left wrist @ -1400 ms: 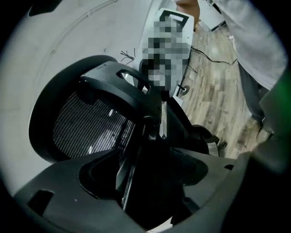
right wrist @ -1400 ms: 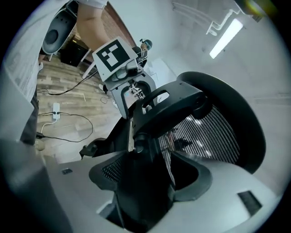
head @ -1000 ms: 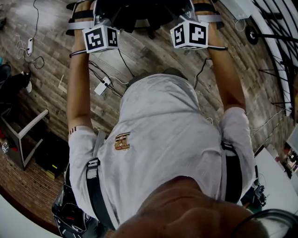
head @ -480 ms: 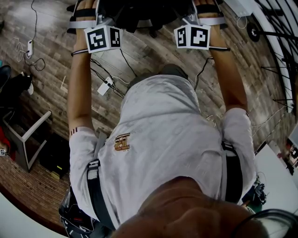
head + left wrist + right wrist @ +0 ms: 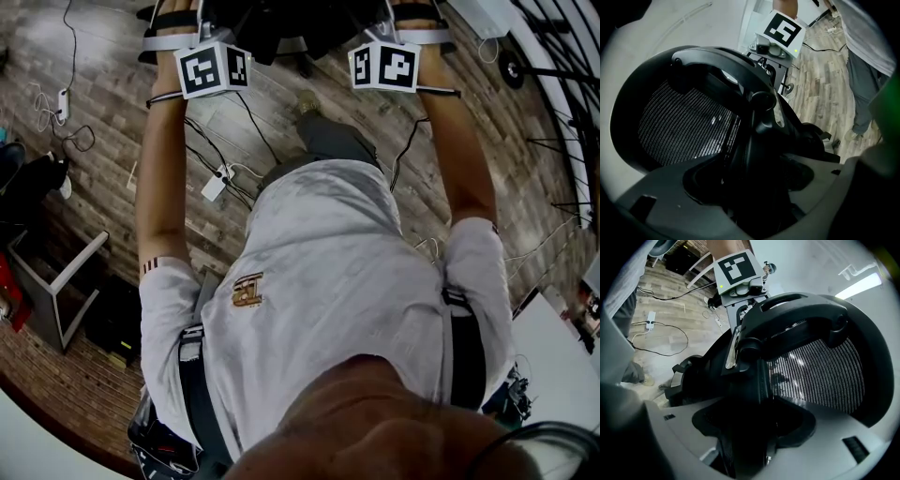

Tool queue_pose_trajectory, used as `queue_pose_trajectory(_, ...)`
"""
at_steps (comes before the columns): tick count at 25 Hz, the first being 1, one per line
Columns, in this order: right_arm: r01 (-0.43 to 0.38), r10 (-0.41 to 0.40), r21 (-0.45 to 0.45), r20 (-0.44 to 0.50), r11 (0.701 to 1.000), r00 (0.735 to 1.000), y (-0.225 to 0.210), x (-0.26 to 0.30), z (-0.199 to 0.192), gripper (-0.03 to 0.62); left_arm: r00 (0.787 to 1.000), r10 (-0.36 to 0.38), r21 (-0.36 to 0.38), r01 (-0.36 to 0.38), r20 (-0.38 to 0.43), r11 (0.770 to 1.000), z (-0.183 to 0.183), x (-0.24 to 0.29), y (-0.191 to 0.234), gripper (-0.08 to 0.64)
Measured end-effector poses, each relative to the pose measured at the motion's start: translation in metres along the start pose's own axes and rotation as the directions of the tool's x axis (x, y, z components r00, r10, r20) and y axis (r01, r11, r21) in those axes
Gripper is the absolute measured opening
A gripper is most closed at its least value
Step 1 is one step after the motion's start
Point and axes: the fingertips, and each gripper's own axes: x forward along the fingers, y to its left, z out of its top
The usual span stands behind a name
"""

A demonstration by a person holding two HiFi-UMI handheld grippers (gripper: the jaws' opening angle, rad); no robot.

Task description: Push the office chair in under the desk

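You hold the office chair (image 5: 689, 117) by its backrest, at the far edge of the head view, straight ahead of you on the wood floor (image 5: 94, 169). Your left gripper (image 5: 752, 187) is clamped on the black frame at the left side of the backrest. A dark bar runs up between its jaws, with the mesh beside it. Your right gripper (image 5: 745, 427) is closed the same way on the right side.

Gripping both sides at matching height likely stops the chair from swivelling or veering on its castors as you push. Both arms are stretched out level, marker cubes (image 5: 214, 70) side by side, so a step forward should drive the chair evenly.

No view shows the desk clearly. The pale surface beyond the mesh may be it, but I cannot tell.

Loose cables (image 5: 220, 178) lie on the floor near your feet, on your side of the chair, so they threaten your footing more than the wheels.
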Motion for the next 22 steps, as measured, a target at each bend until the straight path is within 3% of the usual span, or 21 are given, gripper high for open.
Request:
queue_pose_trajectory(14,0.032,-0.030,0.039,-0.057,0.999,0.998,-0.043,0.123,-0.023,0.264,0.999,0.009,0.009,-0.009,0.052,1.000,-0.065,0.113,0.054,0.344)
queue_pose_trajectory(22,0.025,-0.024,0.034,-0.034,0.999,0.999,-0.068,0.196,-0.047,0.264,0.998,0.005,0.014,-0.006,0.058,1.000,-0.095,0.185,0.084,0.344)
